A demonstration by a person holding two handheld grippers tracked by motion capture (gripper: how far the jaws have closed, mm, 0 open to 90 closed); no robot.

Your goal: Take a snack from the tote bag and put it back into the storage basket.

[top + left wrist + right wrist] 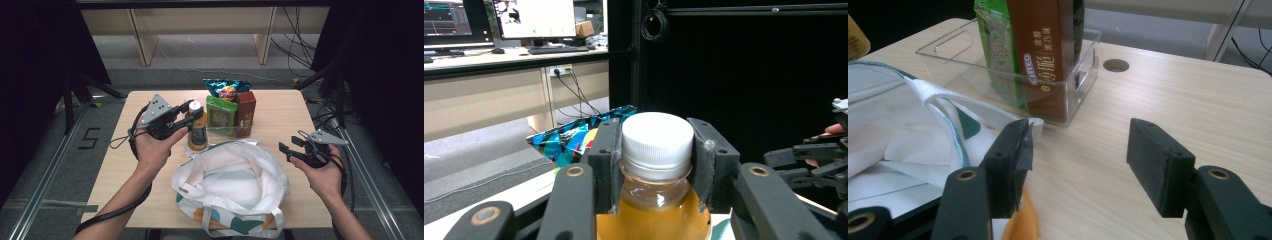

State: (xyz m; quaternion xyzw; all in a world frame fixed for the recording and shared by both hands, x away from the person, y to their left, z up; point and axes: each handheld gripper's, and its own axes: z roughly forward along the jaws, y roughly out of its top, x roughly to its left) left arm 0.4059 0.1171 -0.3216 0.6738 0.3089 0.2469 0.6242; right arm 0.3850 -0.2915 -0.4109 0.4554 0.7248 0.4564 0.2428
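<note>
Firmly, left gripper (pixel 655 165) pinches bottle (pixel 655 200) (white-capped); right gripper (pixel 1078 150) jaws spread.

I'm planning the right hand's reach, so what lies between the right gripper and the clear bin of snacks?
Bare tabletop and a strap of the white tote bag, as the right gripper view shows between the right gripper and the clear bin.

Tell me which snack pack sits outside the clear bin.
The blue crinkled chip bag, lying on the table behind the clear plastic bin. The green pouch and brown carton stand upright inside it.

Grey floor (pixel 210 55), black curtains (pixel 30 60), desk with 2 monitors (pixel 534 17).
</note>
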